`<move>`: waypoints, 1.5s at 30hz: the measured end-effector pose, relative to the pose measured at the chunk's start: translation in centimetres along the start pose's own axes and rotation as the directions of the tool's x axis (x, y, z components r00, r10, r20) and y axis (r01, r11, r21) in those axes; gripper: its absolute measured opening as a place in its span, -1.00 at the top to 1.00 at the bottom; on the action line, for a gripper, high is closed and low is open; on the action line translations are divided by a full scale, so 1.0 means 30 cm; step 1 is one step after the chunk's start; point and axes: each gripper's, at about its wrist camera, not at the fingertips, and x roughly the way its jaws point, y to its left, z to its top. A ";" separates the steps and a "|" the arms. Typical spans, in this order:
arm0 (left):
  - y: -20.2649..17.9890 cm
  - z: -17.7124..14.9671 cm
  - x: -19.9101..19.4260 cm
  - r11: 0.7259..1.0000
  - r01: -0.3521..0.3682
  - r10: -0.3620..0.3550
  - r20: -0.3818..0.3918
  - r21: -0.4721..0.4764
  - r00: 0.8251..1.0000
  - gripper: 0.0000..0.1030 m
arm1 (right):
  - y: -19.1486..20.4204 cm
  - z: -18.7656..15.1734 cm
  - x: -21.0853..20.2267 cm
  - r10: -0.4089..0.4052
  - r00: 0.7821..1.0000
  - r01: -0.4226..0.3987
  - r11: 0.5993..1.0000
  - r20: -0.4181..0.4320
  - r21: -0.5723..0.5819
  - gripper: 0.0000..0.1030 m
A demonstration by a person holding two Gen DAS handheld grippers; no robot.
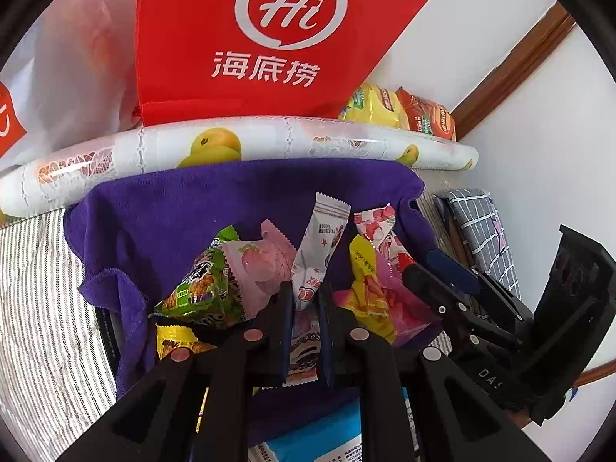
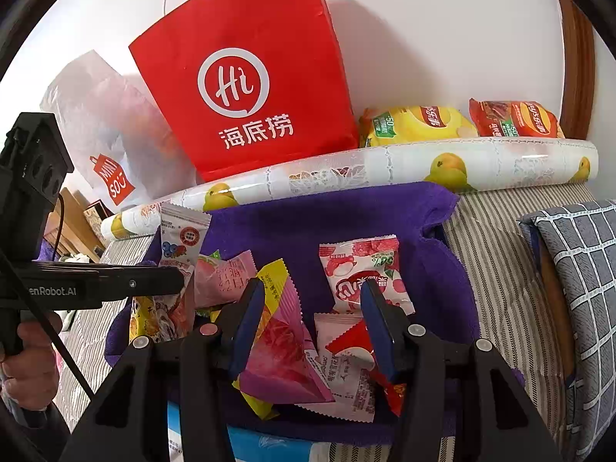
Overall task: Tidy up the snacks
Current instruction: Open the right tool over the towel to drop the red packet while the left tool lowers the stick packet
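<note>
Several small snack packets lie in a heap on a purple towel (image 1: pixel 173 208) (image 2: pixel 327 211). My left gripper (image 1: pixel 305 292) is shut on a white stick packet (image 1: pixel 321 238) that stands up between its fingers. It shows from the side in the right wrist view (image 2: pixel 181 281), holding the same white packet (image 2: pixel 181 235). My right gripper (image 2: pixel 313 300) is open above a pink-and-yellow packet (image 2: pixel 281 350) and a white-and-red packet (image 2: pixel 362 281). It also shows in the left wrist view (image 1: pixel 435 261) at the right. A green packet (image 1: pixel 204 288) lies left of my left gripper.
A red paper bag (image 2: pixel 250 77) and a white plastic bag (image 2: pixel 111 131) stand at the back behind a fruit-patterned roll (image 2: pixel 385 173). Yellow (image 2: pixel 415 123) and red (image 2: pixel 516 119) chip bags lie at back right. A grey checked cushion (image 2: pixel 577 277) is at right. A blue-and-white pack (image 2: pixel 261 442) lies near.
</note>
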 end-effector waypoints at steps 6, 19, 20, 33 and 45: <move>0.012 0.002 0.019 1.000 0.001 -0.002 -0.015 -0.017 1.000 0.75 | -0.001 -0.004 0.002 -0.001 1.000 0.001 1.000 -0.005 0.000 0.00; 0.021 0.000 0.034 1.000 -0.021 0.020 -0.036 -0.022 0.999 0.75 | -0.001 -0.008 0.007 -0.002 1.000 0.002 1.000 -0.008 -0.001 -0.01; 0.020 -0.001 0.034 1.000 -0.022 0.021 -0.036 -0.021 0.999 0.75 | -0.001 -0.008 0.007 -0.002 1.000 0.002 1.000 -0.008 -0.001 -0.01; 0.016 0.001 0.016 0.999 -0.039 0.038 -0.031 -0.017 0.999 0.55 | 0.002 -0.010 0.005 -0.002 1.000 0.002 1.000 -0.007 -0.003 -0.02; -0.008 -0.006 -0.071 1.000 -0.001 0.001 0.012 -0.005 1.000 0.31 | 0.019 -0.004 -0.025 0.010 1.000 -0.010 1.000 0.009 0.024 -0.02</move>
